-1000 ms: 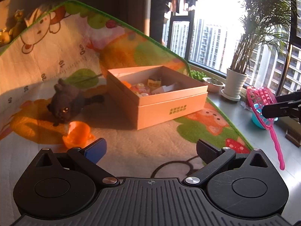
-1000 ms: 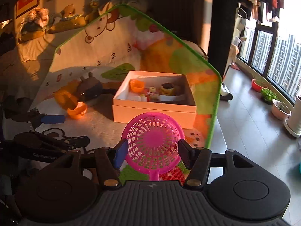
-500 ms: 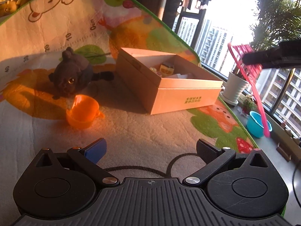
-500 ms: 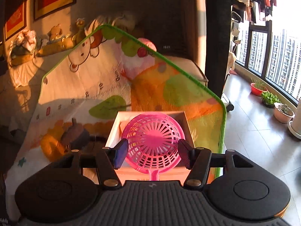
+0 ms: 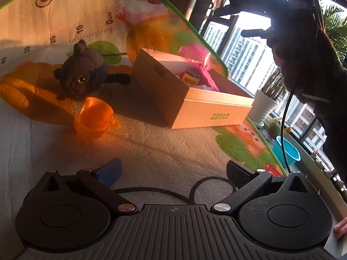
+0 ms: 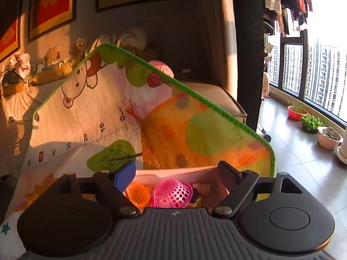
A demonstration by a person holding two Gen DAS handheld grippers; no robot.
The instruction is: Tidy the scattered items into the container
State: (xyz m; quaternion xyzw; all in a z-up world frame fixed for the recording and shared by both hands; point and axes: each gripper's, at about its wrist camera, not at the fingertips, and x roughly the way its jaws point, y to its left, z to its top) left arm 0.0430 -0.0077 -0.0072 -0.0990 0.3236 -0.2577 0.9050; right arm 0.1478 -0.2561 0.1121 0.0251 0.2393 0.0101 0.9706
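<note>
A cardboard box (image 5: 206, 110) stands open on the play mat. The pink mesh scoop (image 6: 172, 194) lies inside it beside a small orange cup (image 6: 138, 194); in the left wrist view the scoop (image 5: 199, 60) is a pink blur at the box's far rim. My right gripper (image 6: 175, 174) hovers over the box rim (image 6: 173, 171), its jaws opening, with the scoop below and free of the pads. My left gripper (image 5: 173, 171) is open and holds nothing, low over the mat. Ahead of it to the left lie an orange cup (image 5: 93, 117) and a dark plush toy (image 5: 83, 75).
The cartoon play mat (image 5: 151, 151) curls up behind the box. A black cable (image 5: 195, 188) loops on it near my left fingers. A blue bowl (image 5: 286, 151) and plant pots (image 6: 328, 138) stand on the floor by the window. A person's dark sleeve (image 5: 314, 65) hangs at the right.
My right gripper carried the pink scoop over the box and let it go; the scoop now lies inside. My left gripper dropped a little toward the mat and rolled slightly.
</note>
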